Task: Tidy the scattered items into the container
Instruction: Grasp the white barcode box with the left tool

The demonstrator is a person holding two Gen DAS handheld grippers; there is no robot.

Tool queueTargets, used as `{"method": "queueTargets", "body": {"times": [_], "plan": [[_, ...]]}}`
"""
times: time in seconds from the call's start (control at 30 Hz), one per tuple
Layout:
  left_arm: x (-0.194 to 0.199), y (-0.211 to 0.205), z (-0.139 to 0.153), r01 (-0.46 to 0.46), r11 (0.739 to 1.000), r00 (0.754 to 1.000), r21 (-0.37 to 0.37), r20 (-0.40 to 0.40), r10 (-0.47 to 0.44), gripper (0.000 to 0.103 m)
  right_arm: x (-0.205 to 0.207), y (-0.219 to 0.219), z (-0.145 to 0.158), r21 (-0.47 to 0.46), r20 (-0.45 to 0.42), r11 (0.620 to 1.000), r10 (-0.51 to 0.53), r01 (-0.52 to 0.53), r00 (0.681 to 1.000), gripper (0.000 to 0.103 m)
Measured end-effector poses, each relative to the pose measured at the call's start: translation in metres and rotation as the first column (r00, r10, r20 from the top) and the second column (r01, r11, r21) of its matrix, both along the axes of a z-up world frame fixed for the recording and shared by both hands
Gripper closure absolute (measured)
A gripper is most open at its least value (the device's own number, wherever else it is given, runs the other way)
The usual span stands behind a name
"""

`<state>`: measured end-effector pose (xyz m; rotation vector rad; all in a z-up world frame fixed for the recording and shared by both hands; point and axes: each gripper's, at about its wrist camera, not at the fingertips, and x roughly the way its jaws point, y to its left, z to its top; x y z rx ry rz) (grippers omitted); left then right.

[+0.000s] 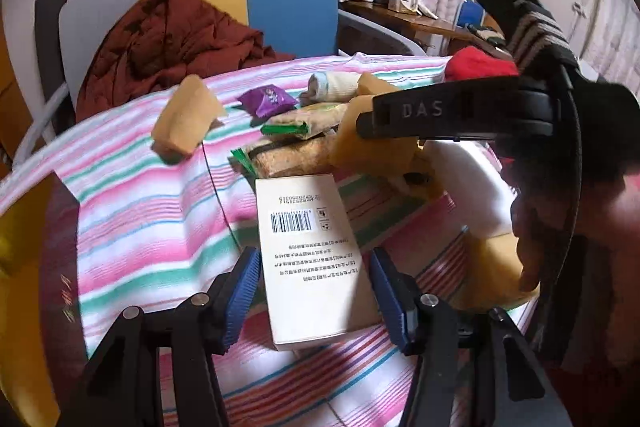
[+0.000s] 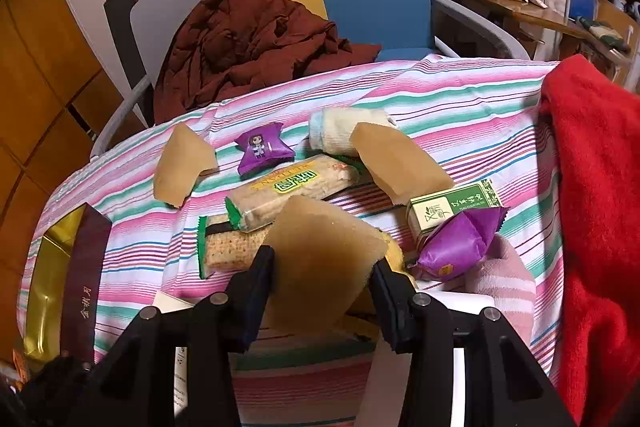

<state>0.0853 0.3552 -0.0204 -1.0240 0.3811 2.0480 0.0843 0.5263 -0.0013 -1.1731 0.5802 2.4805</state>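
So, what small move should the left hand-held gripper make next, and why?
Probably squeeze the left hand-held gripper shut on the white barcode box: the box lies between its blue pads, though a firm grip cannot be confirmed.

Dim warm indoor light, motion blur, glare patches, heavy fisheye edge distortion.

We see a striped cloth cover (image 2: 460, 99), a rough, matt sponge (image 2: 324, 259), a smooth cardboard box (image 1: 308, 259), glossy purple wrappers (image 2: 264, 151) and a fuzzy red cloth (image 2: 600, 187).
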Motion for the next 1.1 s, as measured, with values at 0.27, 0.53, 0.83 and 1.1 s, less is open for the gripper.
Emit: {"method": "queueTargets", "body": {"times": [0.27,0.53,0.83,1.1], "plan": [[-0.012,0.000,-0.015,-0.028,1.000,0.998,-0.008,0.059,0.028,0.049,-0.002,-0.001,-0.001,0.009,0.008,1.000,0.005,-0.005,1.000,0.056],[-0.019,-0.014,-0.016,-0.051,0.997,0.994,0.056,0.096,0.046,0.051,-0.003,-0.001,-0.003,0.010,0.009,1.000,0.008,-0.008,1.000,0.056],[-0.022,-0.036,-0.009,-0.088,0.990,0.993,0.109,0.087,0.079,0.051,-0.003,-0.006,-0.001,0.011,-0.011,0.999,0.031,-0.031,0.999,0.056],[-0.034,-0.070,-0.001,-0.159,0.976,0.985,0.149,0.086,0.148,0.051,-0.003,-0.021,0.010,0.053,-0.060,0.996,0.081,-0.078,0.995,0.056]]}}
